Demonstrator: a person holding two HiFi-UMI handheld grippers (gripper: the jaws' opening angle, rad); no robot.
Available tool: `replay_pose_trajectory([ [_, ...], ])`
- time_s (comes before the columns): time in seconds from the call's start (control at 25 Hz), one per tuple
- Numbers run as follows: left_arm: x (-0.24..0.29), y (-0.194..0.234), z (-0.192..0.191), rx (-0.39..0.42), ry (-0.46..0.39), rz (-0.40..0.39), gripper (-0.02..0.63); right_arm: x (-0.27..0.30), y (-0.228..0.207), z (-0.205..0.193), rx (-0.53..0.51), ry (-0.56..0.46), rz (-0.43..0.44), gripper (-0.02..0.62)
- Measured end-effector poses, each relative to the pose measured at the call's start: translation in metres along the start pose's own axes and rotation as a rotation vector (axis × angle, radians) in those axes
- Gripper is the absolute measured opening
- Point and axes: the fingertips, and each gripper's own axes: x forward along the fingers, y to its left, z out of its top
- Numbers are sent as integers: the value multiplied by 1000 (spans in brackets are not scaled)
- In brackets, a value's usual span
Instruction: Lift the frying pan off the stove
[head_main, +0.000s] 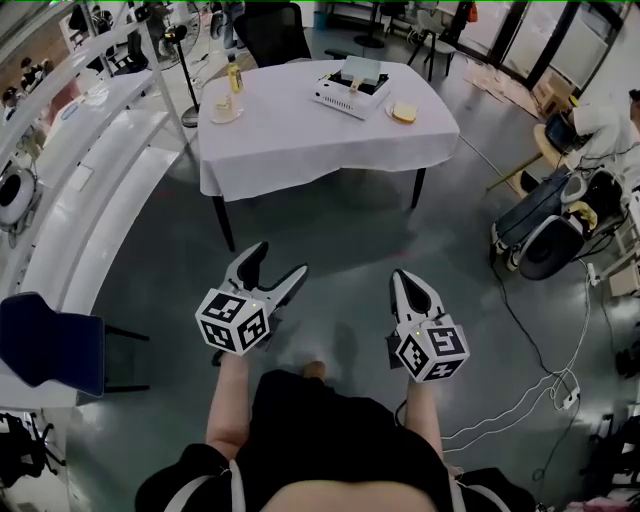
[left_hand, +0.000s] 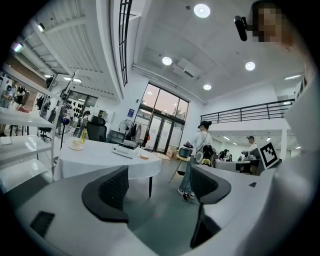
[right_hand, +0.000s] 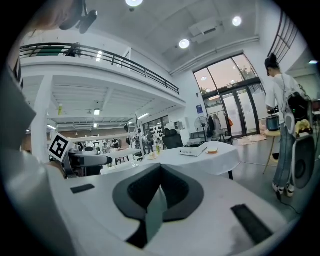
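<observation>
White-clothed tabletop (head_main: 300, 140) sits upper centre of the head view, carrying the pale stove (head_main: 350, 97); the frying pan is too small to make out there. Lower in frame, over the grey floor (head_main: 340, 220), the left gripper (head_main: 280, 258) has its fingers spread and empty, while the right gripper (head_main: 402, 276) has its fingers pressed together.

L gripper (head_main: 279, 258), R gripper (head_main: 402, 274): white, blk-padded fingers (head_main: 250, 262), marker cubes (head_main: 233, 322); blk top (head_main: 320, 430).

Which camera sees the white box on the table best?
The head view: it looks down on the white box, showing its top. Both gripper views show the box small, far off and side-on.
</observation>
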Motion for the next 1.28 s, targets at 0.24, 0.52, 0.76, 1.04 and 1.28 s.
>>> replay_pose_trajectory([
  [0.24, 11, 18, 0, -1, 10, -6, 394, 23, 0, -7, 18, 15, -6, 3],
  [0.52, 3, 24, -8, -35, 34, 5, 394, 30, 11, -14, 27, 55, 7, 3],
  [0.76, 14, 30, -20, -59, 42, 22, 394, 39, -1, -25, 33, 77, 10, 3],
  [1.04, 50, 45, -13, -63, 35, 48, 394, 71, -31, -18, 33, 74, 30, 3],
  [1.28, 108, 64, 13, -50, 16, 53, 394, 125, -68, 7, 29, 66, 54, 3],
])
